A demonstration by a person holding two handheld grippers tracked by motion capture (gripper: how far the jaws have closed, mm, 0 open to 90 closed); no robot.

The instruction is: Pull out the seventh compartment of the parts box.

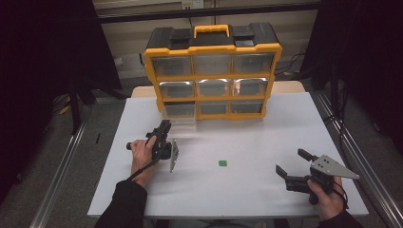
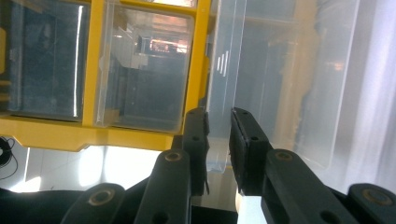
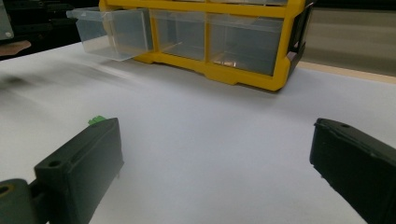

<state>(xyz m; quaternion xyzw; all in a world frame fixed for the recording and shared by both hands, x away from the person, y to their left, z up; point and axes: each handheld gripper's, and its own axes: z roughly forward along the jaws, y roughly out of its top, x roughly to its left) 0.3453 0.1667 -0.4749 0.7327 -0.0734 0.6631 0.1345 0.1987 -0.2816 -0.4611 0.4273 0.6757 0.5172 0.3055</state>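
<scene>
Because the yellow organizer (image 1: 212, 71) stands loose on the desk (image 1: 266, 142), the left gripper (image 2: 218, 140), fingers narrowed on the bottom-left clear drawer (image 2: 280, 84), may drag it, while the wide-open right gripper (image 3: 210, 163) waits near the small green block (image 1: 222, 163).

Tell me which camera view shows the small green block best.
The high view: the green block lies in full sight on the white table, apart from both grippers. The right gripper view catches just a corner of it behind one of the fingers. The left gripper view looks at the clear drawer.
</scene>
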